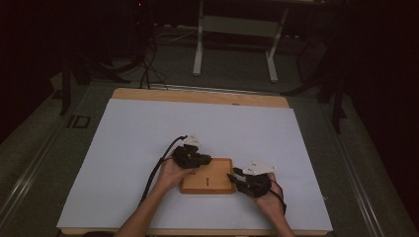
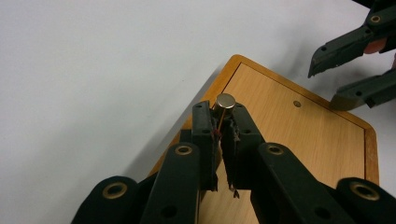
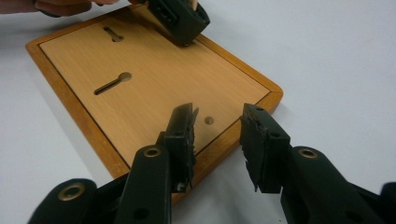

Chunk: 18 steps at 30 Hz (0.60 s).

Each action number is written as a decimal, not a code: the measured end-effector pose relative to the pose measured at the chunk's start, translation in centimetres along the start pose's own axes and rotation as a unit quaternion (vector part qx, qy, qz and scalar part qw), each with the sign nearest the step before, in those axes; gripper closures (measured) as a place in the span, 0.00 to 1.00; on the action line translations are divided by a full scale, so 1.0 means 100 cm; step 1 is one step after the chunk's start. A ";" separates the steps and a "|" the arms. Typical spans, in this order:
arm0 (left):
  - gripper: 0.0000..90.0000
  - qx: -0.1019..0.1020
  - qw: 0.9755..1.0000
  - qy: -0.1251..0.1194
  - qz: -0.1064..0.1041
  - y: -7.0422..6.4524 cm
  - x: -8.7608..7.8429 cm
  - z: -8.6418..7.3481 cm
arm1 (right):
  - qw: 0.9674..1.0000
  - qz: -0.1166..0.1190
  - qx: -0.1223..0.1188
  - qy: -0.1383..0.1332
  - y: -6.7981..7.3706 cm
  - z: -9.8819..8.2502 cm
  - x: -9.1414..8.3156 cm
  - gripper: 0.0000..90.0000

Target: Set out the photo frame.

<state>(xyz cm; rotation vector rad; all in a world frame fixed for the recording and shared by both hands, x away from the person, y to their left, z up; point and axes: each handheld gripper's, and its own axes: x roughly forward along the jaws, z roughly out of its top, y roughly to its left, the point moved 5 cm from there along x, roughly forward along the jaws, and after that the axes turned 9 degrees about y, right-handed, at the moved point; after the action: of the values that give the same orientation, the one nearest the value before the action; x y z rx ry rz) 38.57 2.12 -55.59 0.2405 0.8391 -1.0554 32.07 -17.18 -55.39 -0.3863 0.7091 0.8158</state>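
White table [image 1: 123,148] carries a wooden board [image 1: 207,183] at lower centre; left gripper [image 2: 219,122] pinches a metal pin [image 2: 226,101] (small), right gripper [image 3: 217,122] spread, empty.

White desk [image 1: 128,148] lies bare all around the wooden board [image 1: 210,185]; left gripper [image 1: 193,157] and right gripper [image 1: 247,181] crowd its two far-apart corners.

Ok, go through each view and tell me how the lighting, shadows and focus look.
High view: room dark, white table cover lit, wooden board soft and small. Left gripper view: board casts a soft shadow leftward; small metal cylinder glints; nearest jaw parts blurred. Right gripper view: even light, right gripper jaws sharp, base blurred.
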 end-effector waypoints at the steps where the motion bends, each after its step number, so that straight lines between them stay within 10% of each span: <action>1: 0.93 0.002 1.000 0.001 0.001 0.001 0.000 0.000 | 1.000 0.002 -0.001 0.000 0.001 0.000 0.000 0.71; 18: 0.93 -0.010 1.000 0.001 -0.021 0.006 0.005 0.007 | 0.999 0.032 -0.012 -0.010 0.006 0.001 -0.003 0.60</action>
<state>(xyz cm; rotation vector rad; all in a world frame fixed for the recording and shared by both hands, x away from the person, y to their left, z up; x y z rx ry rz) 39.54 1.71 -55.60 0.2071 0.8592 -1.0846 31.48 -16.96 -55.13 -0.3787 0.6969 0.8875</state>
